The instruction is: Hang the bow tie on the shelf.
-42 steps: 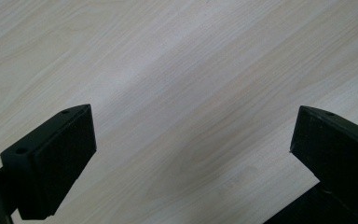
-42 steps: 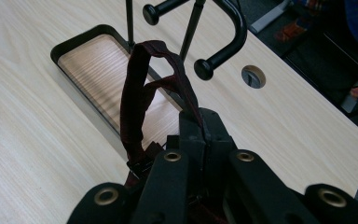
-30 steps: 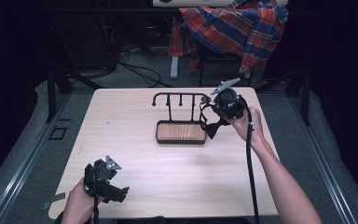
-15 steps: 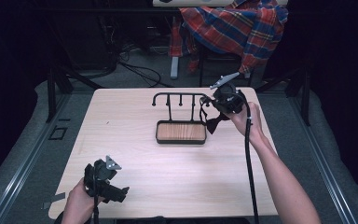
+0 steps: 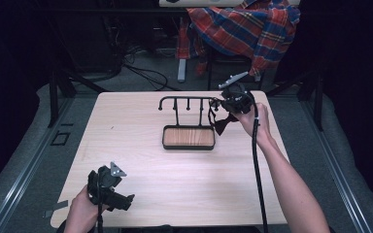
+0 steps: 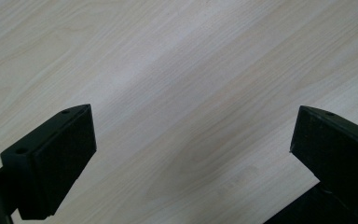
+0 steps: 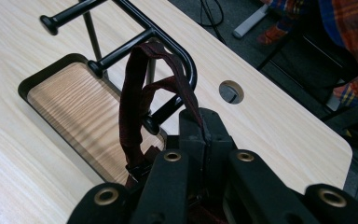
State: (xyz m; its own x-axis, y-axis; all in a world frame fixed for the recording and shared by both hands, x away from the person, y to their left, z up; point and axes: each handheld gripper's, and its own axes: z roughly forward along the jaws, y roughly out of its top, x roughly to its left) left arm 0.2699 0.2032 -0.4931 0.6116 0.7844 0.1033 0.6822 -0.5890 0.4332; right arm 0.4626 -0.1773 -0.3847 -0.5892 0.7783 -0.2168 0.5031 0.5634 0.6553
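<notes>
Right claw (image 7: pixel 204 135) clamped on dark strap (image 7: pixel 135 93) — strap looped over rack (image 5: pixel 187 101) end hook. Left claw (image 6: pixel 191 135) wide apart, over bare desk (image 5: pixel 184 179) well in front of rack.

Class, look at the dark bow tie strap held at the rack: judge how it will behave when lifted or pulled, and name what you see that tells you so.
The strap is probably floppy: it drapes over the rack in a limp loop. It seems light, hanging from the shut right hand-held gripper by a thin pinch. It may snag, since it is looped over the rack's bar.
</notes>
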